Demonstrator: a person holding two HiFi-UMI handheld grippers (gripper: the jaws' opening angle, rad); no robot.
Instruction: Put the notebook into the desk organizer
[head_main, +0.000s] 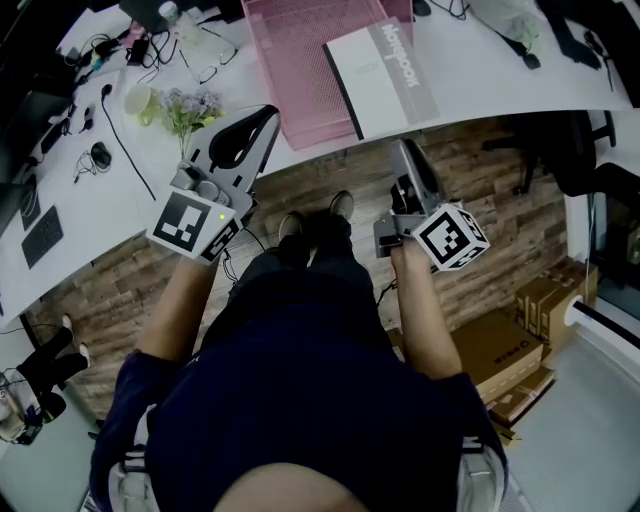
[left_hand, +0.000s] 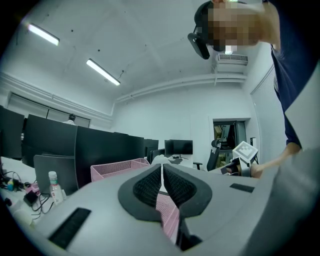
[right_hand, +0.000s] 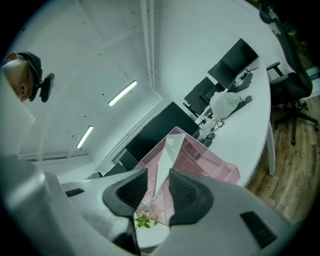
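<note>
The notebook (head_main: 385, 75) lies tilted across the right rim of the pink organizer (head_main: 295, 75) on the white desk (head_main: 480, 70), its near end out over the desk top. In the right gripper view the notebook (right_hand: 167, 157) shows as a pale slanted sheet against the organizer's mesh wall (right_hand: 210, 165).

Both grippers are held back from the desk edge, over the wood floor (head_main: 500, 200), apart from notebook and organizer. The right gripper (head_main: 405, 150) points at the organizer; its jaws stand apart around nothing (the notebook only shows through the gap (right_hand: 159, 177), farther off). The left gripper (head_main: 268, 114) reaches just over the desk edge beside a small bunch of flowers (head_main: 188, 105). Its jaws (left_hand: 162, 167) are pressed together, nothing between them, with the organizer (left_hand: 117, 167) behind.

Cardboard boxes (head_main: 505, 350) sit on the floor to the person's right.
</note>
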